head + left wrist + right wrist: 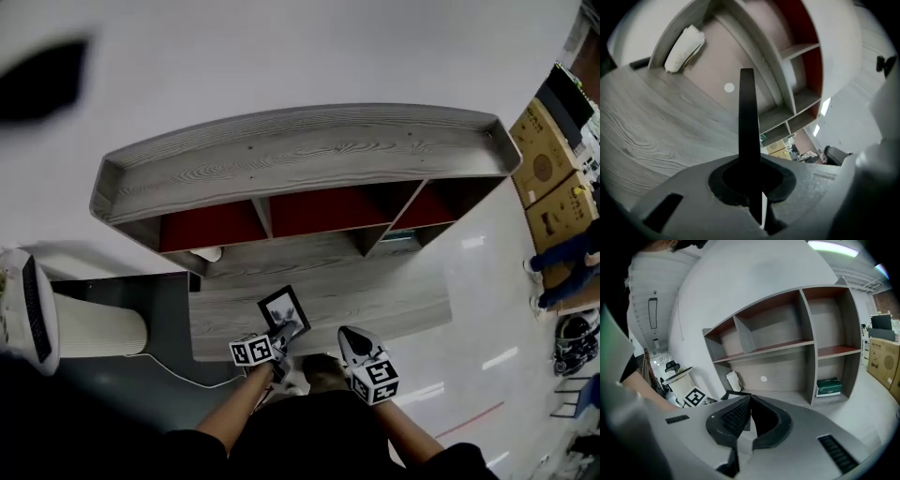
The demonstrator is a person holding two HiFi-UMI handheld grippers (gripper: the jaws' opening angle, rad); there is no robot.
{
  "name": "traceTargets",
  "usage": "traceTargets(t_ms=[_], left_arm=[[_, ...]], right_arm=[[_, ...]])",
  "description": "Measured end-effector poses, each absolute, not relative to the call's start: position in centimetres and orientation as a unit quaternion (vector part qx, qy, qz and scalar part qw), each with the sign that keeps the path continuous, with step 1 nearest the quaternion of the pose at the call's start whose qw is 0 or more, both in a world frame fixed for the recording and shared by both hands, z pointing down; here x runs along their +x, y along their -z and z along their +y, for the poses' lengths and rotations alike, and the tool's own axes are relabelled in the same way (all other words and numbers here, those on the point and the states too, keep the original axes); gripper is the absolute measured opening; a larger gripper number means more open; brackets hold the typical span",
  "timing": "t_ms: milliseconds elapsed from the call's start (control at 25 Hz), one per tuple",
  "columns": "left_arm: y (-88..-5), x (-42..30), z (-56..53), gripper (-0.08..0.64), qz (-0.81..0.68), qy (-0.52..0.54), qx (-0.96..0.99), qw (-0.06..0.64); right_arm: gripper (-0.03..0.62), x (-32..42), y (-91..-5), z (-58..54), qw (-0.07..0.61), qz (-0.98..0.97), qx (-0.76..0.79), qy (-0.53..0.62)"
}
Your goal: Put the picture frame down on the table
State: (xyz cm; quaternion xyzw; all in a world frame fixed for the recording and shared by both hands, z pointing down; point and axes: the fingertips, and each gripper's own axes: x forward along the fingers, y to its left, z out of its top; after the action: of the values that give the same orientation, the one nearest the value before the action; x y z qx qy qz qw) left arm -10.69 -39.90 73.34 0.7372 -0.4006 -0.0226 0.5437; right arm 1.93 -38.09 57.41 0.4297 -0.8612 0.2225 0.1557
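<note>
A grey, wood-grained shelf unit with red-backed compartments is seen behind the pale, streaked tabletop. The picture frame, thin, rectangular and black-rimmed, is held tilted over the tabletop's near part, clamped at its near edge by the left tongs. The right tongs are closed on nothing. The lowering step is judged unfinished. Next, the frame must be laid flat and released.

Green box in shelf lower-right compartment; cardboard boxes right

Black picture frame, grey woodgrain table.
</note>
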Motion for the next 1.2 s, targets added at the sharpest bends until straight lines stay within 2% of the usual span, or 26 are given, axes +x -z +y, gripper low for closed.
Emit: traceTargets(t_ms=[280,560,600,680,880,1200], left_arm=[[-82.0,-11.2,-45.2,0.027,-0.435,0.09,0.581,0.682],[-84.7,-12.2,-46.5,0.029,-0.445,0.041,0.568,0.691],[-85.1,-12.3,-46.3,0.041,-0.445,0.028,0.568,0.692],[-85.6,-12.4,-45.9,0.131,-0.442,-0.008,0.575,0.688],[-85.7,-12.7,-45.1,0.23,-0.415,-0.088,0.617,0.663],[-85.8,-15.6,-44.9,0.335,-0.45,-0.157,0.626,0.618]], right_arm=[[0.012,4.0,-59.9,-41.4,0.169,-0.859,0.409,-0.258],[0.012,6.3,-61.4,-43.6,0.174,-0.854,0.408,-0.272],[0.012,6.4,-61.5,-43.7,0.177,-0.854,0.406,-0.273],[0.012,6.3,-61.9,-44.0,0.177,-0.855,0.4,-0.279],[0.012,4.9,-61.6,-44.8,0.191,-0.87,0.376,-0.255],[0.012,2.7,-61.5,-44.4,0.194,-0.88,0.354,-0.249]])
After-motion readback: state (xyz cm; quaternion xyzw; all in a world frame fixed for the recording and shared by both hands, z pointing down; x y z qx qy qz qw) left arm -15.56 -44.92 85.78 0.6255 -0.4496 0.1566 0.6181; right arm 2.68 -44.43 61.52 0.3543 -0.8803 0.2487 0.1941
